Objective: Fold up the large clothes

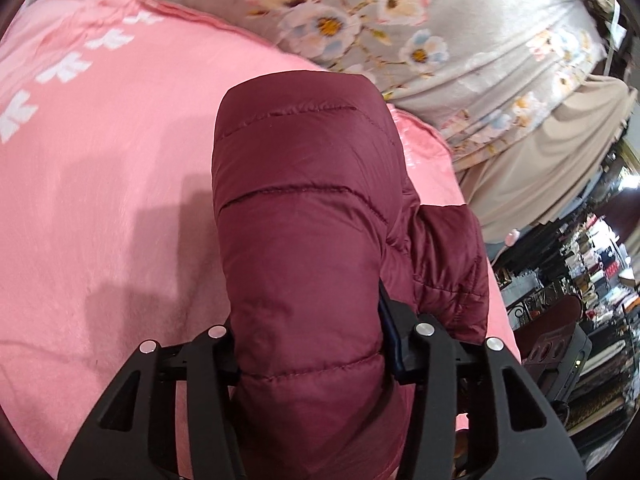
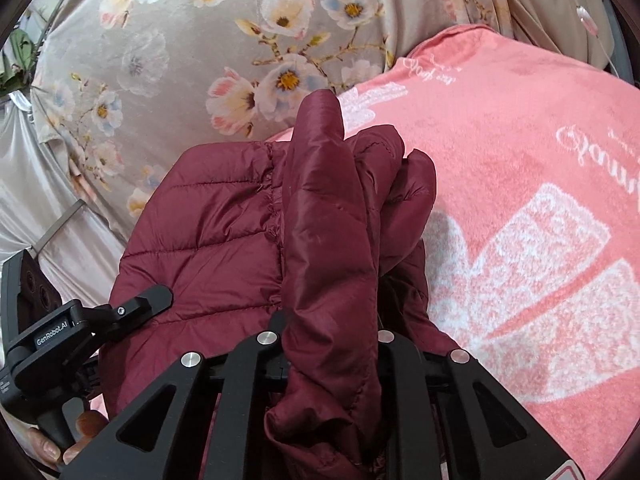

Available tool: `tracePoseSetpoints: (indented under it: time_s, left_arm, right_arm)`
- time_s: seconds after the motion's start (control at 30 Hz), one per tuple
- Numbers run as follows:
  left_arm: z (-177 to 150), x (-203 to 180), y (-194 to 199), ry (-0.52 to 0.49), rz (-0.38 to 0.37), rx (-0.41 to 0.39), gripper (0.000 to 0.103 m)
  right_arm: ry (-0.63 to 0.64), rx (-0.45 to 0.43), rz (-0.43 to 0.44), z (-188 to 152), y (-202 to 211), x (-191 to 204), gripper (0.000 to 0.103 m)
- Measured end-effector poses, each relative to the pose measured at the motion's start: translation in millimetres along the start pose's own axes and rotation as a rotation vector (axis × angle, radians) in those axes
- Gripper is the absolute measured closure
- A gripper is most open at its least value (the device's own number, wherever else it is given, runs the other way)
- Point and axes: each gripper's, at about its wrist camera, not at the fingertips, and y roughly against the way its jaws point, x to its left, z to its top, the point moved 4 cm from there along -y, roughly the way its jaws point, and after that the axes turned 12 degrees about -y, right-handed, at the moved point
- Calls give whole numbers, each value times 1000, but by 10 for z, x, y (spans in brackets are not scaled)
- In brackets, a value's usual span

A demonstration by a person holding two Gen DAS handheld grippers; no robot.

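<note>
A maroon quilted puffer jacket (image 1: 296,216) lies bunched on a pink blanket (image 1: 104,184). My left gripper (image 1: 312,344) is shut on a thick padded fold of the jacket, which bulges forward between the jaws. In the right wrist view the jacket (image 2: 208,232) spreads to the left, and my right gripper (image 2: 332,340) is shut on a raised fold of it (image 2: 328,216) that stands up along the middle. The fingertips of both grippers are hidden by the fabric. The left gripper's body (image 2: 52,328) shows at the lower left of the right wrist view.
The pink blanket (image 2: 520,208) with white patterns covers the bed. A grey floral sheet (image 1: 400,16) lies beyond it, also in the right wrist view (image 2: 200,56). The bed's edge drops off to shelves and clutter (image 1: 580,280) at the right.
</note>
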Motion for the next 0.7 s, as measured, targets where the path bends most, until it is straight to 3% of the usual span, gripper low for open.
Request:
tracePoseSetpoints:
  time_s: [0.37, 0.7]
  left_arm:
    - [211, -506, 638, -91, -96, -152, 58]
    - [342, -798, 1750, -192, -191, -417, 58]
  right_arm:
    - [107, -198, 81, 178, 897, 546, 87]
    - [299, -397, 256, 253, 1855, 1408, 87]
